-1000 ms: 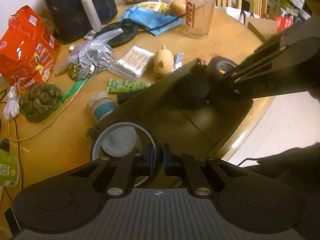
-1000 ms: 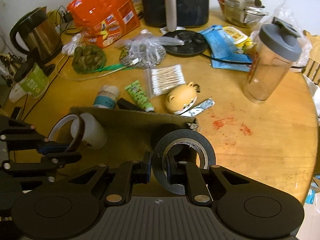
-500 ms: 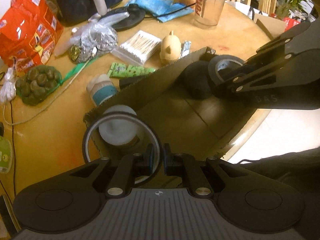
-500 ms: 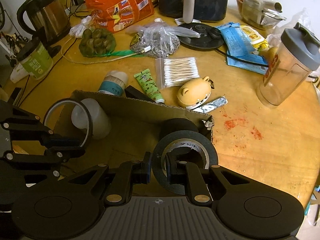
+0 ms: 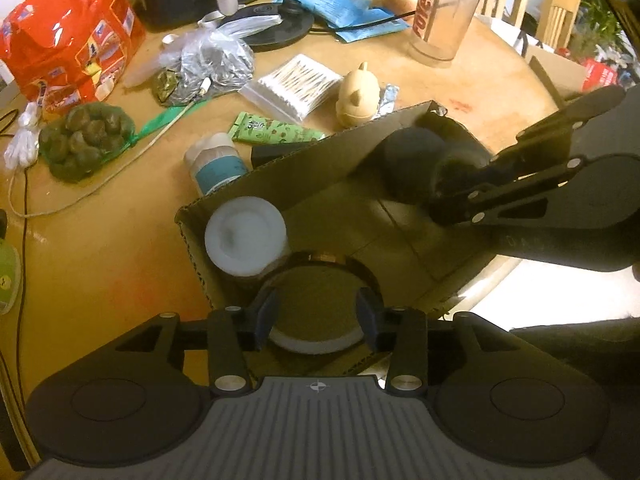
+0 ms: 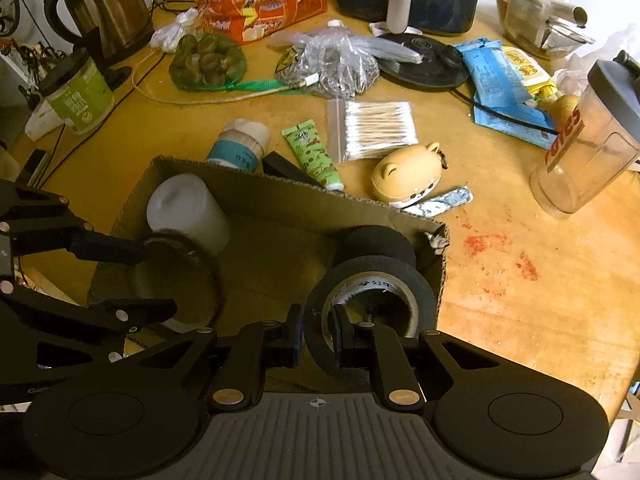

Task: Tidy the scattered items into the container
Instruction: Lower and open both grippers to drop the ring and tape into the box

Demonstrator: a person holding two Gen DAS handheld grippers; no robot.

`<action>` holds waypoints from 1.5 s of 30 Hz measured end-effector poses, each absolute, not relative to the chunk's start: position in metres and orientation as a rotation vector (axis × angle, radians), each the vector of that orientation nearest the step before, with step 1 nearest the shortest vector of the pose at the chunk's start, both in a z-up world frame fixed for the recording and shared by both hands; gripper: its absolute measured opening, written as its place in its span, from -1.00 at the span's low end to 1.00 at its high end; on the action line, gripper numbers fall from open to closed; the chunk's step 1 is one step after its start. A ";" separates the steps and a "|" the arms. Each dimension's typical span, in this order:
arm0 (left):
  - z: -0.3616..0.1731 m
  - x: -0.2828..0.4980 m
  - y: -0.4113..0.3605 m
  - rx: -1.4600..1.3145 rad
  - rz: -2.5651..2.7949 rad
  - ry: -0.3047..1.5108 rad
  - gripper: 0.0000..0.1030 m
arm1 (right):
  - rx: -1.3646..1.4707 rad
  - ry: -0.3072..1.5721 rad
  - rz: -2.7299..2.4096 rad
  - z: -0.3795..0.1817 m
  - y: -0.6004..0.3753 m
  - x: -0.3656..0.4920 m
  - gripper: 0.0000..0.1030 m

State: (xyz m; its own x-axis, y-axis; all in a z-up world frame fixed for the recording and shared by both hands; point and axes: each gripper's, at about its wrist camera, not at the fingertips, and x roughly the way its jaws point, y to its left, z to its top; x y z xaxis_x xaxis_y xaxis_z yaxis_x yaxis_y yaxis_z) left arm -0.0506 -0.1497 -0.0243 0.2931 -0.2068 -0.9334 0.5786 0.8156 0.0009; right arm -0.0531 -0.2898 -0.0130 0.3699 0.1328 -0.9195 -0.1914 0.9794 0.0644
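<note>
The left gripper (image 5: 316,314) pointed steeply down into the cardboard box (image 6: 280,204), its jaws opening. A clear tape ring (image 5: 320,344) lay flat on the box floor between and below its fingers, which stood apart from it on either side without pressing. Just ahead of this gripper and slightly to its left, a white-lidded jar (image 5: 245,236) stood upright in the box corner, touching the ring's far edge as far as the view showed.

The right gripper (image 6: 318,334) was pinched on the wall of a black tape roll (image 6: 372,304), 1 finger outside the roll and the other inside its core. The roll was held on edge over the right-hand end of the box, and directly ahead of it a 2nd black roll (image 6: 376,242) sat against the box's far corner.

Beyond the box's far wall, ahead of both grippers, lay scattered items on the wooden table (image 6: 520,320): a teal-labelled bottle (image 6: 240,146), a green tube (image 6: 314,154), a bag of cotton swabs (image 6: 376,128), a tan animal-shaped toy (image 6: 408,178) and a foil packet (image 6: 438,202). Far ahead to the right of the right gripper stood a shaker cup (image 6: 592,140).
</note>
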 end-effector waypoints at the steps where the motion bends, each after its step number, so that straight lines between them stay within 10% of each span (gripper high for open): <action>1: -0.025 -0.051 -0.149 0.373 -0.531 1.168 -0.13 | -0.060 1.179 0.208 -0.014 -0.289 -0.053 -0.67; 8: -0.024 -0.051 -0.142 0.358 -0.503 1.181 -0.12 | -0.086 1.234 0.163 -0.023 -0.293 -0.053 -0.58; 14: -0.020 -0.052 -0.139 0.343 -0.497 1.169 -0.11 | -0.104 1.213 0.162 -0.018 -0.291 -0.054 0.35; 29: -0.008 -0.049 -0.138 0.312 -0.490 1.130 -0.11 | -0.110 1.141 0.197 -0.002 -0.293 -0.049 0.31; 37: -0.006 -0.048 -0.132 0.309 -0.460 1.134 -0.11 | -0.068 1.156 0.278 -0.003 -0.288 -0.043 -0.28; 45: -0.003 -0.042 -0.128 0.297 -0.423 1.141 -0.11 | -0.134 1.096 0.292 -0.008 -0.279 -0.032 -0.34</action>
State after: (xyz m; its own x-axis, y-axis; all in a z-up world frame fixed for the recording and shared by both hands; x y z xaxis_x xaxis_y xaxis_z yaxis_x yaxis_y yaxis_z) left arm -0.0424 -0.1278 -0.0032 0.3516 -0.1724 -0.9201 0.4688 0.8832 0.0136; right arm -0.0322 -0.2789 -0.0076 0.4242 0.1663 -0.8901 -0.2982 0.9538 0.0361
